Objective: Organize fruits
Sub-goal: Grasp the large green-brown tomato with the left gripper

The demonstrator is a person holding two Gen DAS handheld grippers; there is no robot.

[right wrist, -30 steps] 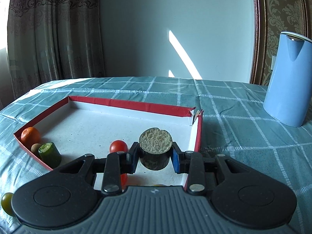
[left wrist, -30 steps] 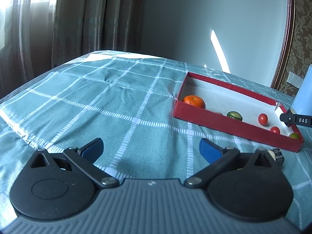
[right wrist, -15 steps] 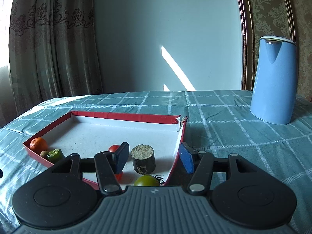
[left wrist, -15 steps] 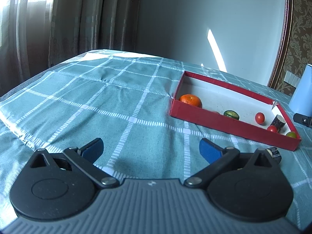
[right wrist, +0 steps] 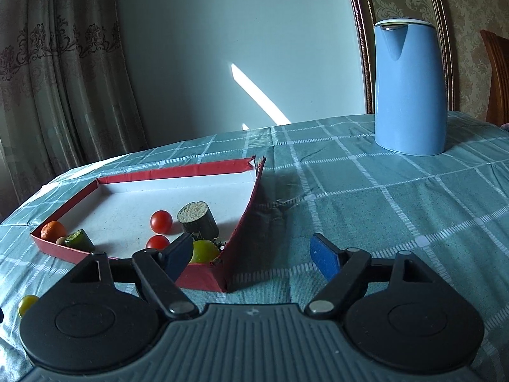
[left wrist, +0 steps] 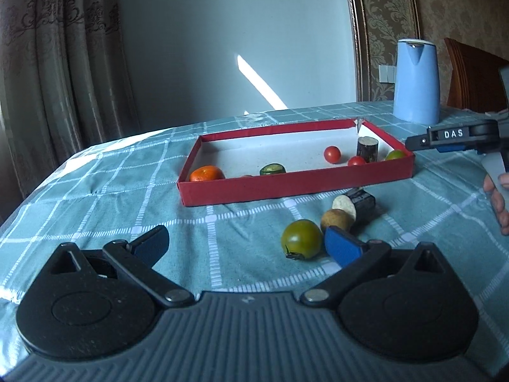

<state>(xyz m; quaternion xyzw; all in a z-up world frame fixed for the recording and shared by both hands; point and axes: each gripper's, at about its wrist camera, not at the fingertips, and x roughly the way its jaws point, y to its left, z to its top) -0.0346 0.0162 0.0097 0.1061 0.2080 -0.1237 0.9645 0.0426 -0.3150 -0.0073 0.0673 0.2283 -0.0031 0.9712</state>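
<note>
A red box [left wrist: 286, 181] [right wrist: 241, 219] with a white floor holds an orange [left wrist: 206, 173], a green cucumber piece [left wrist: 272, 169], two red tomatoes [left wrist: 332, 154], a dark cylinder piece [left wrist: 367, 149] [right wrist: 198, 219] and a green tomato [right wrist: 205, 251]. Outside, in front of the box, lie a green tomato [left wrist: 301, 238], a brown fruit [left wrist: 336, 219] and another dark cylinder piece [left wrist: 354, 205]. My left gripper [left wrist: 246, 245] is open with nothing between its fingers; the green tomato lies just by its right finger. My right gripper [right wrist: 251, 254] is empty above the box's near corner, its jaws opening.
A blue kettle [right wrist: 408, 87] stands at the back right of the checked teal tablecloth [right wrist: 397, 197]. A wooden chair [left wrist: 474, 76] is at the right edge. A small yellow-green fruit [right wrist: 27, 304] lies on the cloth left of the right gripper. Curtains hang at the left.
The right gripper let go of the dark cylinder piece, which now stands in the box, and drew back to the right. The left gripper swung right, bringing the loose fruits into view.
</note>
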